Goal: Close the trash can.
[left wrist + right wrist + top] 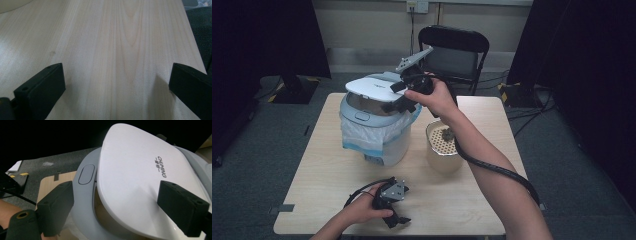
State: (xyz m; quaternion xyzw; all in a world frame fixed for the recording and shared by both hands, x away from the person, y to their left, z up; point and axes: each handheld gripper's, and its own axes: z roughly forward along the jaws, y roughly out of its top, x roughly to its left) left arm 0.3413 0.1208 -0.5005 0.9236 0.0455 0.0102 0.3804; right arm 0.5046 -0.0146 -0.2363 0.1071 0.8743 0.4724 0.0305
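Right now my right gripper (404,97) is up at the white lid (374,87) of the bin (377,142), which stands on the far left part of the table (327,165) with a white bag liner folded over its rim. Its jaws stand apart, one on each side of the lid's right edge as the right gripper view shows it; I cannot tell whether the pads touch it. The lid (135,177) sits slightly raised over the grey ring, with an oval button (86,174) just beside its edge. A cream pot (443,147) stands to the right of the bin, near it. My left gripper (398,219) rests at the near edge of the table, jaws wide apart over bare wood (120,50), clamped on nothing.
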